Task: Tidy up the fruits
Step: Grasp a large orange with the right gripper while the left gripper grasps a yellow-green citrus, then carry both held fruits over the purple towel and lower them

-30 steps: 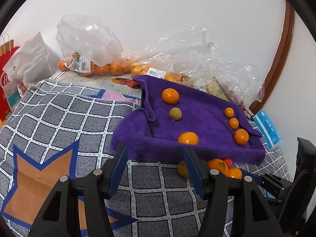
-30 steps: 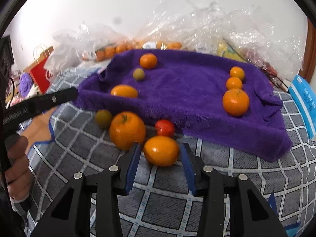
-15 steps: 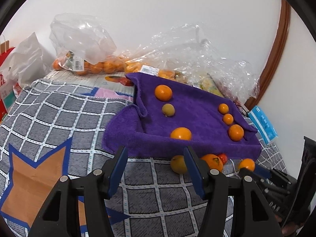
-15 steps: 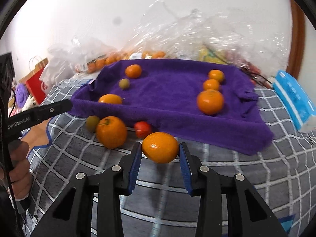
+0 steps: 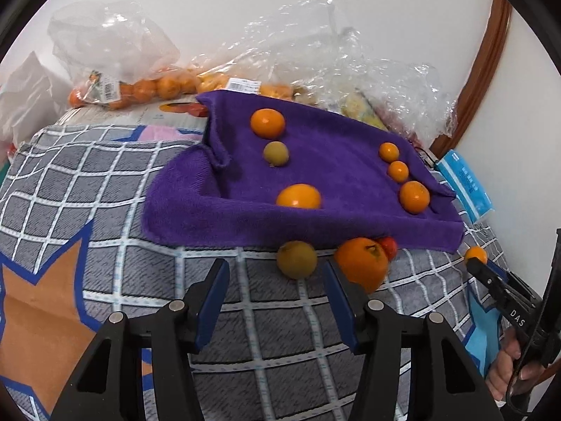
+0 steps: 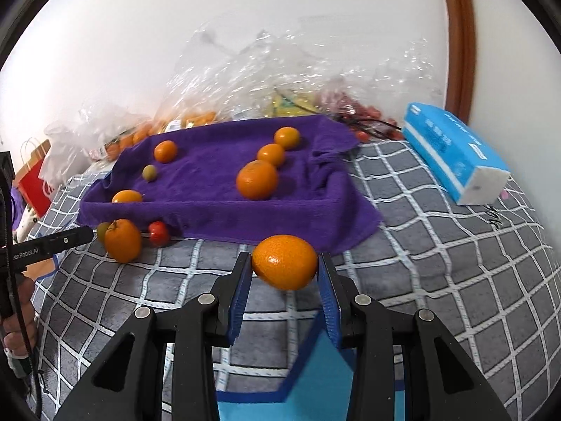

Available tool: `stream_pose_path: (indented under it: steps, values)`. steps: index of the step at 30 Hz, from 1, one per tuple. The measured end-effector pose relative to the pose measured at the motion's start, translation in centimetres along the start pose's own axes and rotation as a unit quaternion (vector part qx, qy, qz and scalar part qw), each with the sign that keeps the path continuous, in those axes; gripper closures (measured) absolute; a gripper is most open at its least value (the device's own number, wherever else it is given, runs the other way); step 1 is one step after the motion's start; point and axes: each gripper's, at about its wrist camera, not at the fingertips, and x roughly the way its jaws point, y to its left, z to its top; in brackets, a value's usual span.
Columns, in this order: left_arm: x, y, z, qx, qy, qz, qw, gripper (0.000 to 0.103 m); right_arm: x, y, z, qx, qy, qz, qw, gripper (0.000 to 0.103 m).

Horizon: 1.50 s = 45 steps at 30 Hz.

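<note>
A purple towel (image 5: 315,182) (image 6: 217,182) lies on a grey checked cloth and holds several oranges and a small green fruit (image 5: 276,153). My right gripper (image 6: 284,273) is shut on an orange (image 6: 284,261) and holds it above the cloth, right of the towel's front corner; that orange also shows in the left wrist view (image 5: 475,255). My left gripper (image 5: 275,280) is open and empty. Just beyond it, at the towel's front edge, lie a green-yellow fruit (image 5: 296,259), a large orange (image 5: 361,263) and a red tomato (image 5: 387,246).
Clear plastic bags with oranges (image 5: 140,87) and other produce (image 6: 280,80) are piled at the back by the wall. A blue tissue pack (image 6: 452,152) lies right of the towel. A red paper bag (image 6: 35,182) stands at far left.
My right gripper closed on the orange, lifted it off the cloth and carried it right, away from the other loose fruits. My left gripper moved closer to the green-yellow fruit and large orange.
</note>
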Motion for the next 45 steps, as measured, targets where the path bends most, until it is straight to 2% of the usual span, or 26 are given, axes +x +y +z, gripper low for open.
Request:
stream_pose_path:
  steps: [6, 11, 14, 16, 21, 26, 36, 45]
  values:
    - [1.3, -1.5, 0.6, 0.019, 0.006, 0.028, 0.9994, 0.051, 0.3, -0.6, -0.1, 0.008, 0.013, -0.001, 1.0, 0.065]
    - [2.1, -1.5, 0.9, 0.006, 0.005, 0.024, 0.9997, 0.056, 0.4, -0.6, -0.1, 0.007, 0.017, 0.007, 1.0, 0.065]
    - [2.7, -1.7, 0.6, 0.016, 0.017, 0.029, 0.9993, 0.065, 0.5, -0.5, -0.1, 0.005, 0.018, 0.014, 1.0, 0.065]
    - [3.0, -1.7, 0.3, 0.021, 0.021, 0.029, 0.9991, 0.076, 0.6, -0.4, -0.1, 0.002, 0.02, 0.018, 1.0, 0.065]
    - [2.5, -1.9, 0.2, 0.028, 0.008, 0.01, 0.9995, 0.077, 0.6, -0.1, -0.2, -0.004, 0.018, 0.029, 0.999, 0.065]
    - [1.1, -1.1, 0.3, 0.003, -0.029, -0.012, 0.9995, 0.077, 0.2, 0.1, -0.2, -0.007, 0.006, 0.035, 0.999, 0.065]
    - [-0.6, -1.3, 0.3, 0.01, -0.073, -0.007, 0.9973, 0.077, -0.7, 0.6, -0.3, -0.011, -0.014, 0.057, 0.998, 0.065]
    - [-1.5, -0.9, 0.5, -0.005, -0.086, -0.021, 0.9961, 0.077, -0.5, 0.1, -0.1, 0.015, -0.014, 0.044, 0.999, 0.065]
